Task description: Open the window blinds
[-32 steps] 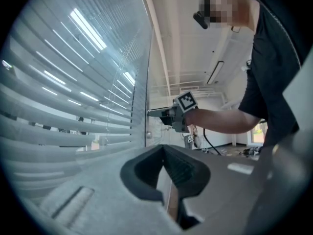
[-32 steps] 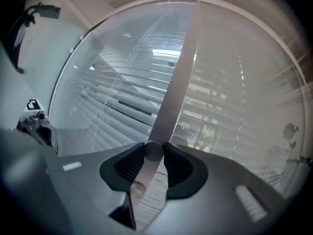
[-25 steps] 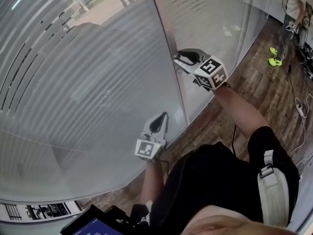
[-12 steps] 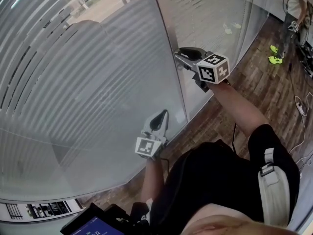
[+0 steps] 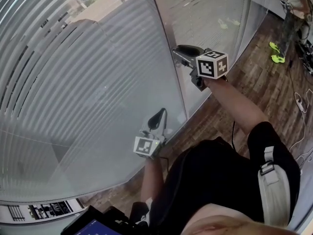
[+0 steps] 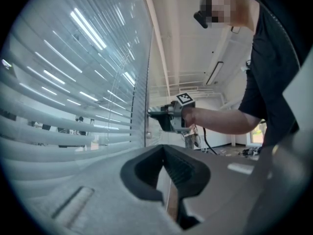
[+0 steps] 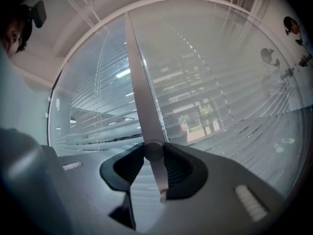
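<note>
Right claw [image 7: 153, 155] grips blinds knob [image 7: 153, 150]

Window blinds [image 5: 93, 87]: horizontal pale grey slats behind glass, in two panes either side of a vertical metal mullion [image 7: 139, 82]. Slats run level and evenly spaced, lowered over the whole visible height of both panes. Tilt: partly open, with narrow gaps between slats; greenery and paving outside show through in thin strips in the right gripper view. Control knob [image 7: 153, 151]: small, round, grey, seated on the mullion, clamped between the jaws of the right gripper [image 7: 153, 156], a pad touching it on each side.
</note>
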`<state>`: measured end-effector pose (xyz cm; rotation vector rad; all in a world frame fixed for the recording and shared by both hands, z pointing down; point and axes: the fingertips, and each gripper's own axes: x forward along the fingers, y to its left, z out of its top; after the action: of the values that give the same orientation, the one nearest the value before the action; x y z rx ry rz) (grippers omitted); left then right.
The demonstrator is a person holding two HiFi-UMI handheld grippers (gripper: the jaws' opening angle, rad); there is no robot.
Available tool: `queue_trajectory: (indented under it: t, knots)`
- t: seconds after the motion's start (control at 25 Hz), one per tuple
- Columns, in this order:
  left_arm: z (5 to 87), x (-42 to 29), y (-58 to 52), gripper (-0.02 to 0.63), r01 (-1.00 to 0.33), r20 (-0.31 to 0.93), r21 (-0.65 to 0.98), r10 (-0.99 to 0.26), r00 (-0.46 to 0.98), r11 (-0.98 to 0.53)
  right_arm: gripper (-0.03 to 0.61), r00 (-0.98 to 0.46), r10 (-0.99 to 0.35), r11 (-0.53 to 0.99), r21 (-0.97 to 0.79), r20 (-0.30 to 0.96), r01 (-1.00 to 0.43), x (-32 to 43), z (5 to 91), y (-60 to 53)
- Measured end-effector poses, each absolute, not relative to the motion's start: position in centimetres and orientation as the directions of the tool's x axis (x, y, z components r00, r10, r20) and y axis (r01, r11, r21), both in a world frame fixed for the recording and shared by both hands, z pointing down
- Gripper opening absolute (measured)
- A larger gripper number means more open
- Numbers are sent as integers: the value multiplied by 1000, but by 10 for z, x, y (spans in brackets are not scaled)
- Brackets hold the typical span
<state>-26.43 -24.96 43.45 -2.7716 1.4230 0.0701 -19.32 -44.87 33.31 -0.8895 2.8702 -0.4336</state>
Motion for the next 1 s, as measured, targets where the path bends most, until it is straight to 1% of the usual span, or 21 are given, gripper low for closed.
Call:
queue_trajectory:
  t: [0.2,0.32,0.36,0.4,0.48,0.56,0.64,0.68,0.76,0.84,0.92,1.0]
  knots:
    - [422,-263,-247,3,-817,-59,-13,-815,577,-577,138,-833,-553,811,-246,-30,-530,-194,320,-444]
    - [414,-262,-246,3,-811,-57,-13,-810,584,-584,181,-841,-541,832,-153,-6,-534,-198,314,-440]
    - [413,-261,-245,3,-810,-54,-12,-809,586,-586,203,-842,-540,837,-104,3,-537,-199,314,-438]
    - [415,-261,-245,3,-809,-51,-11,-808,587,-588,263,-841,-541,840,-39,12,-541,-199,315,-437]
    - [424,-261,-245,3,-809,-46,-7,-808,588,-588,290,-834,-550,828,158,35,-539,-201,321,-433]
    - [432,-264,-247,3,-812,-42,-5,-811,584,-584,291,-812,-580,751,430,67,-501,-203,325,-427]
    - [431,-267,-249,3,-816,-44,-7,-815,578,-578,288,-769,-632,605,682,97,-411,-204,321,-425]
    - [428,-269,-250,3,-817,-47,-8,-816,576,-576,280,-747,-656,531,770,108,-355,-205,319,-424]
    - [427,-270,-249,3,-820,-50,-9,-818,573,-573,265,-717,-684,420,876,135,-236,-207,324,-423]
    - [428,-270,-248,3,-821,-49,-9,-819,571,-571,262,-692,-706,333,933,151,-137,-207,332,-424]
    - [427,-272,-246,3,-823,-48,-7,-822,568,-568,249,-674,-724,267,961,149,-75,-207,336,-426]
    - [425,-274,-246,3,-825,-45,-7,-824,565,-565,227,-664,-733,230,972,144,-43,-206,335,-427]
